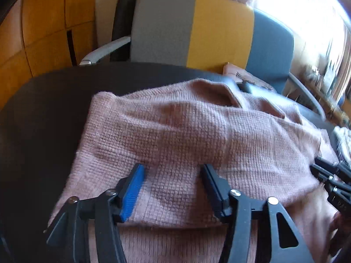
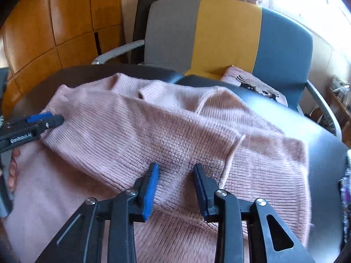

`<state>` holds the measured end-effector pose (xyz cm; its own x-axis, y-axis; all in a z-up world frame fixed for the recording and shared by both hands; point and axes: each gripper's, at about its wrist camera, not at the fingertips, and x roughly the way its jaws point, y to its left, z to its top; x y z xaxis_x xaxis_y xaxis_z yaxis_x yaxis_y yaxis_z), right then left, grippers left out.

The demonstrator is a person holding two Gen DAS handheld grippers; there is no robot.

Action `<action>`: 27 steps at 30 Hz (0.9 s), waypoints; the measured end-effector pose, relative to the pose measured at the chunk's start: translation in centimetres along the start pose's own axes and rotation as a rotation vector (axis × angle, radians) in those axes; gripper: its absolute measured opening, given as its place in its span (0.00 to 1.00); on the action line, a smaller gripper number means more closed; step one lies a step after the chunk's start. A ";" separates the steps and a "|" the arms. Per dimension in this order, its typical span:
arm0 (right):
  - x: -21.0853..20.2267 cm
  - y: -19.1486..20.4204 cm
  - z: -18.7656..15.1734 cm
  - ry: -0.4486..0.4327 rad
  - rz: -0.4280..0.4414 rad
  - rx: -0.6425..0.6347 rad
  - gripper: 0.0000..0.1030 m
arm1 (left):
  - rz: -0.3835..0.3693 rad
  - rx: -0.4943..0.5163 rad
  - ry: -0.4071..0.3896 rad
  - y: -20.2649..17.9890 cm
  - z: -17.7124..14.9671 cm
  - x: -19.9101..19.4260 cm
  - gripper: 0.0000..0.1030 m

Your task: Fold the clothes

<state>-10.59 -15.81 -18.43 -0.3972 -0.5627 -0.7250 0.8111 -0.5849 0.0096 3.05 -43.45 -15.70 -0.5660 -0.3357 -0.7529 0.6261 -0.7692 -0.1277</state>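
Left wrist view first: the left gripper [image 1: 173,168] has its jaws spread wide apart, sitting low over the pink knit sweater [image 1: 175,135] with nothing pinched between them. The sweater is spread across the dark table [image 1: 43,109], bunched into a thick fold that runs from about 9 o'clock over to 3 o'clock, with a flatter layer of the same knit under the jaws at 6 o'clock. Over at 3 o'clock you can see the right gripper [image 1: 316,164] poking in from the edge, its tips right against the sweater; from this angle I can't tell how its jaws stand.

Right wrist view clears that up: the right gripper [image 2: 175,166] has its jaws apart too, a bit narrower than the left one's, resting just over the fold of the sweater [image 2: 164,131] and not clamped on anything. The left gripper [image 2: 50,117] comes in at 9 o'clock, tips touching the sweater's edge, with a few of the person's fingers [image 2: 13,168] visible below it.

Behind the table at 12 o'clock there's an armchair [image 2: 228,35] in grey, yellow and blue stripes, with a pink cushion [image 2: 252,83] on the seat that has some kind of face printed on it. Wooden cabinets [image 2: 54,22] fill the 10 o'clock side.
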 end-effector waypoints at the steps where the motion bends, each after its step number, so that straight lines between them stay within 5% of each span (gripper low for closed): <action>1: 0.5 -0.3 0.4 -0.002 0.005 0.006 0.35 | -0.005 -0.012 0.003 0.2 0.3 0.4 0.59; 18: 7.2 -5.7 6.7 -0.032 0.109 0.117 0.37 | 0.003 0.015 -0.028 -0.2 8.2 7.3 0.64; 27: 0.1 -8.3 3.6 0.000 0.256 0.255 0.45 | -0.017 -0.039 -0.109 3.5 5.3 0.3 0.62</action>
<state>-18.90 -13.18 -16.13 -0.1949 -0.7100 -0.6766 0.7510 -0.5518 0.3626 2.19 -49.09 -12.98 -0.6301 -0.3818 -0.6761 0.6352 -0.7543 -0.1659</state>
